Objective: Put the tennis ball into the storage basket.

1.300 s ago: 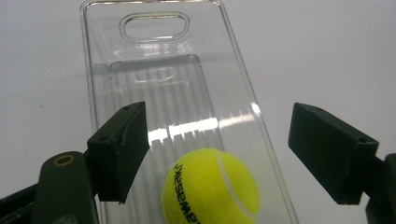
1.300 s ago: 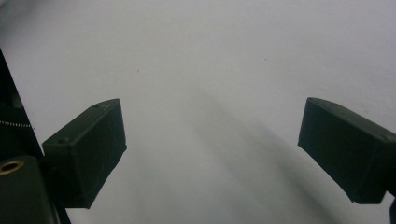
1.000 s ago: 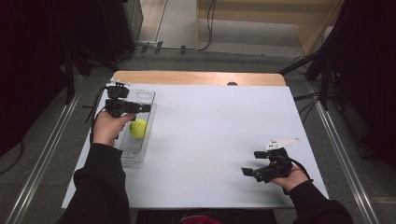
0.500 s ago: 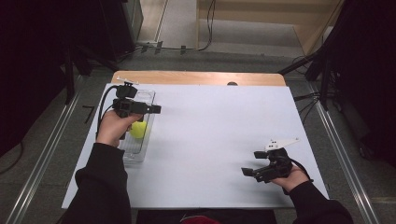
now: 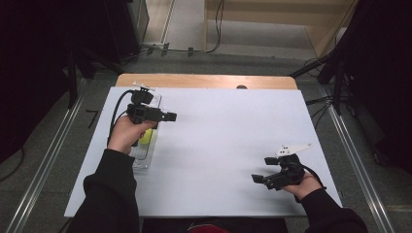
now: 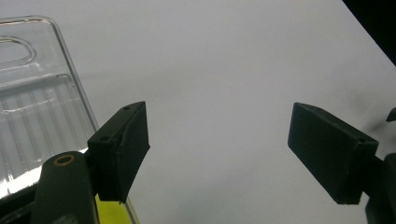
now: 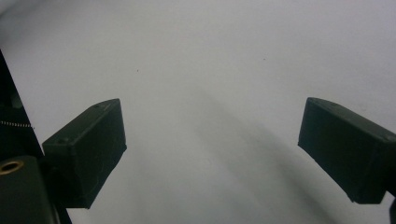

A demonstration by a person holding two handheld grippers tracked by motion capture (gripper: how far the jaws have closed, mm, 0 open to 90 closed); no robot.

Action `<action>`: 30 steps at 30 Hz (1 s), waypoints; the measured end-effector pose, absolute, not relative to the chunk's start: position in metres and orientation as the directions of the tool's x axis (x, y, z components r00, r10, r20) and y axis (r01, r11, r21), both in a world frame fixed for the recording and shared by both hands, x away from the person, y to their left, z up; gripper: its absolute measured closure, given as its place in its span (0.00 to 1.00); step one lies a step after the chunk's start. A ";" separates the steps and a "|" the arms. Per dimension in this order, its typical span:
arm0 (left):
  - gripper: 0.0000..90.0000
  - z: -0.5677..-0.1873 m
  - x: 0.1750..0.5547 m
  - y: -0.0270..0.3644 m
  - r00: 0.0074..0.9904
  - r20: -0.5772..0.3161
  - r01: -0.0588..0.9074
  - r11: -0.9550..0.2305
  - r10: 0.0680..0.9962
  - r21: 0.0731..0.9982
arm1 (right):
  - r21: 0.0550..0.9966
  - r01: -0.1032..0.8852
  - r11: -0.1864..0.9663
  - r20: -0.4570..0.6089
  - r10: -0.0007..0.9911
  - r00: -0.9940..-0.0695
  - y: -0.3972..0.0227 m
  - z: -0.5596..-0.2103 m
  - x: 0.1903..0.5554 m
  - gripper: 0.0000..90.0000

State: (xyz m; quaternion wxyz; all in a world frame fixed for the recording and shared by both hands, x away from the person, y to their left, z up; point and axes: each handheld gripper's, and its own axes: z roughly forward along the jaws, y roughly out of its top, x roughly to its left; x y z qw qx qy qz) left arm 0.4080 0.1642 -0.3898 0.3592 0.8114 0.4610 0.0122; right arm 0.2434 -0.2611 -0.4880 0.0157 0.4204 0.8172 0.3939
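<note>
The left gripper (image 5: pixel 170 116) hangs over the left part of the white table (image 5: pixel 228 136), its jaws pointing toward the table's middle and standing apart with nothing between them; in the left gripper view (image 6: pixel 218 154) the two black pads frame bare white surface. Under the left hand (image 5: pixel 127 135) lies a clear tray (image 5: pixel 145 158), long and narrow, set along the table's left edge; its ribbed floor and a moulded oval recess near one end show in the left gripper view (image 6: pixel 37 107). In the tray sits a yellow ball (image 5: pixel 145 137), partly hidden by the hand, so whether it touches the tray wall cannot be told; a sliver of the same yellow shows at the bottom of the left gripper view (image 6: pixel 111 212), just below the near jaw. The gripper is above and just beside the tray, not in it, and touches neither tray nor ball as far as can be seen. The right gripper (image 5: pixel 256 178) is held low near the table's right front corner, well apart from the tray, jaws wide and empty, aimed toward the left; its own view (image 7: pixel 212 154) shows plain table between the pads. No brand, label or writing can be read on the tray, the ball, the grippers or the table.
</note>
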 end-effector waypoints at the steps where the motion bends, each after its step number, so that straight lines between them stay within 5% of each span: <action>1: 0.23 -0.390 0.408 0.163 0.575 -0.307 0.739 -0.320 0.758 0.593 | 0.658 0.674 0.337 0.304 0.699 -0.647 -0.261 -0.488 0.243 0.06; 30: 0.24 -0.403 0.380 0.139 0.649 -0.325 0.706 -0.385 0.687 0.594 | 0.658 0.676 0.331 0.309 0.700 -0.644 -0.262 -0.488 0.243 0.06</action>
